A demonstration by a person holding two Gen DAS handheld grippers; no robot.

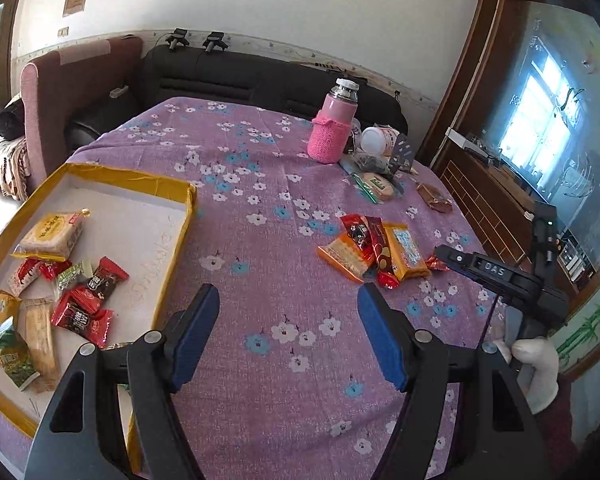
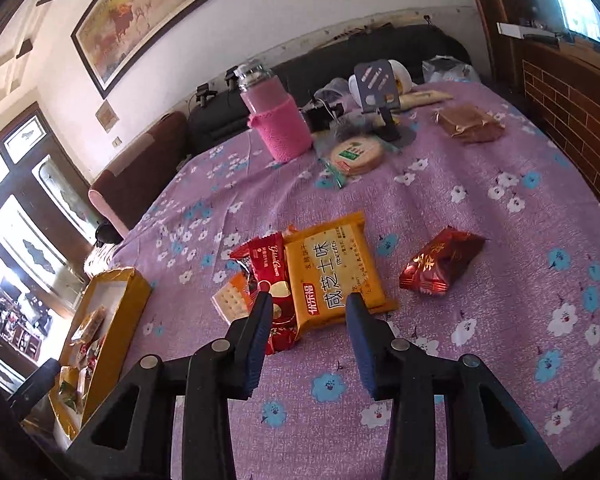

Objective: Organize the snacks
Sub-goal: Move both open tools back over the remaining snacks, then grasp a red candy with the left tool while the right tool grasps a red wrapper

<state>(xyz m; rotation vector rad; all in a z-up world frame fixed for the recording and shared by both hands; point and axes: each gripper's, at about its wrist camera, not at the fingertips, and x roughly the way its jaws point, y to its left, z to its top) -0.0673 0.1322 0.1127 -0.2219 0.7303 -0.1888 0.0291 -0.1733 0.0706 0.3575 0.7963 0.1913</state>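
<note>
A shallow yellow-rimmed box sits at the table's left and holds several snack packets, red, green and tan. It also shows in the right wrist view. A small pile of snacks lies mid-table: an orange biscuit pack, a red packet, a cracker pack and a red candy. My right gripper is open, its fingertips just short of the orange pack. My left gripper is open and empty over bare cloth between box and pile.
A pink bottle in a knitted sleeve, a round biscuit pack, a brown packet, a phone stand and jars stand at the far right of the purple flowered tablecloth. Sofas lie behind; a wooden cabinet is on the right.
</note>
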